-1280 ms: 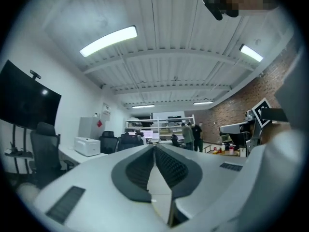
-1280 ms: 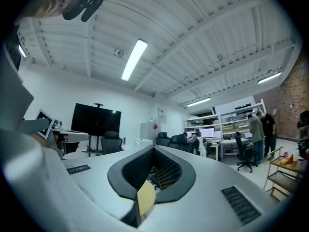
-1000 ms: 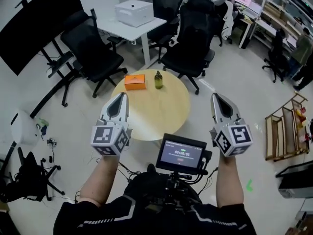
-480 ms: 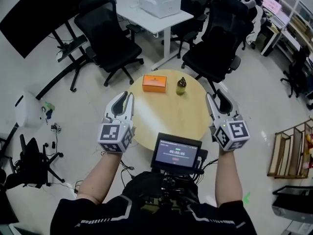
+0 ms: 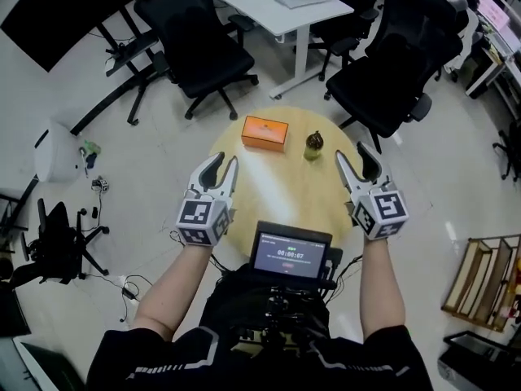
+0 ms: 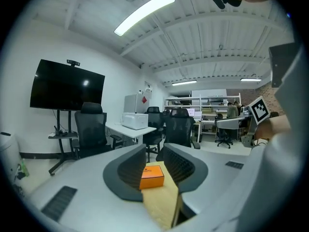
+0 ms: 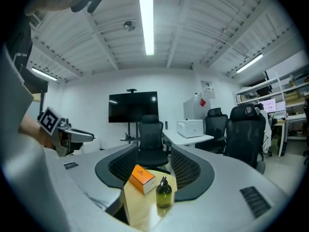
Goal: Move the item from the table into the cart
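Note:
A small round wooden table [image 5: 277, 206] holds an orange box [image 5: 264, 133] and a dark green bottle [image 5: 313, 145] near its far edge. My left gripper [image 5: 221, 168] hovers over the table's near left part, short of the box. Its jaws are opening and nothing is between them. My right gripper [image 5: 355, 158] hangs at the table's right edge, just right of the bottle, jaws also opening and empty. In the left gripper view the orange box [image 6: 152, 176] lies ahead beyond the jaws. The right gripper view shows the orange box [image 7: 141, 179] and the bottle [image 7: 163, 193] ahead on the table [image 7: 137, 209].
Black office chairs [image 5: 195, 43] [image 5: 391, 63] stand close behind the table. A white desk [image 5: 281, 6] with a white machine is farther back. A white round object [image 5: 53, 149] and cables lie on the floor at left. Wooden shelving [image 5: 480, 287] stands at right. A small monitor [image 5: 291, 255] sits at my chest.
Both grippers have gone from shut to open. I have come closer, so the grippers now reach over the table's near part, nearer the box and the bottle.

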`<state>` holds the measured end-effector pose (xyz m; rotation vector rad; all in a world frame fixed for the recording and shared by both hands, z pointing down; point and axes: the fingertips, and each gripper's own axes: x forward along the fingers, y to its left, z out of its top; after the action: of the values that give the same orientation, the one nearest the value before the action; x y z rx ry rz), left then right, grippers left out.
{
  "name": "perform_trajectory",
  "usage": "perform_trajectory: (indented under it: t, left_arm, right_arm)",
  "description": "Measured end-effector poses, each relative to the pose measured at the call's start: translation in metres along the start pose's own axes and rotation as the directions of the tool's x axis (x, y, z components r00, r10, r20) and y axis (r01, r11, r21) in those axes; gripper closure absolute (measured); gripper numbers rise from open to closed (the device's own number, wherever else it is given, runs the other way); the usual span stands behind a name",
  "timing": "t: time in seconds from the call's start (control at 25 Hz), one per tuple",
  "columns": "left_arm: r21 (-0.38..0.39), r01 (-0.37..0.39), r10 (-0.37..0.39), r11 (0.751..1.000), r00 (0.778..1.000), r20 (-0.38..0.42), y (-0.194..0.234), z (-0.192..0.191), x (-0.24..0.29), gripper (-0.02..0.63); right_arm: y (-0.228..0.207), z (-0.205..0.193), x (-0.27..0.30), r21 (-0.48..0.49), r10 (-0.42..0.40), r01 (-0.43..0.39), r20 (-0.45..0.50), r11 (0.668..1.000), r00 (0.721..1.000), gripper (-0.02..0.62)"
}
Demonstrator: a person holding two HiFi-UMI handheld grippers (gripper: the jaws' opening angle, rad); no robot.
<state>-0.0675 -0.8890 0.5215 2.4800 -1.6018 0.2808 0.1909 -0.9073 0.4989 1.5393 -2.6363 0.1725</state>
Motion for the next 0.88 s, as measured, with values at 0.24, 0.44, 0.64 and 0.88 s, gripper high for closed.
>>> perform_trajectory:
  t: [0.24, 0.44, 0.64, 0.88]
  left_arm:
    - [0.038, -0.012, 0.014, 0.999, 0.999, -0.045, 0.021, -0.054, 0.057, 0.479]
    - [0.073, -0.034, 0.037, 0.997, 0.998, -0.050, 0.035, -0.100, 0.101, 0.480]
    - [0.045, -0.033, 0.036, 0.998, 0.996, -0.082, 0.045, -0.157, 0.140, 0.479]
    - [0.019, -0.033, 0.034, 0.999, 0.998, -0.058, 0.049, -0.200, 0.168, 0.483]
  right_arm:
    - [-0.020, -0.079, 0.067, 0.030, 0.057, -0.056, -0.044, 0.998, 0.997, 0.351]
    - [-0.039, -0.149, 0.119, 0.042, 0.088, -0.084, -0.093, 0.996, 0.992, 0.350]
    - [-0.054, -0.215, 0.156, 0.034, 0.103, -0.100, -0.115, 0.994, 0.988, 0.307]
    - [-0.066, -0.262, 0.196, 0.004, 0.116, -0.116, -0.067, 0.993, 0.991, 0.307]
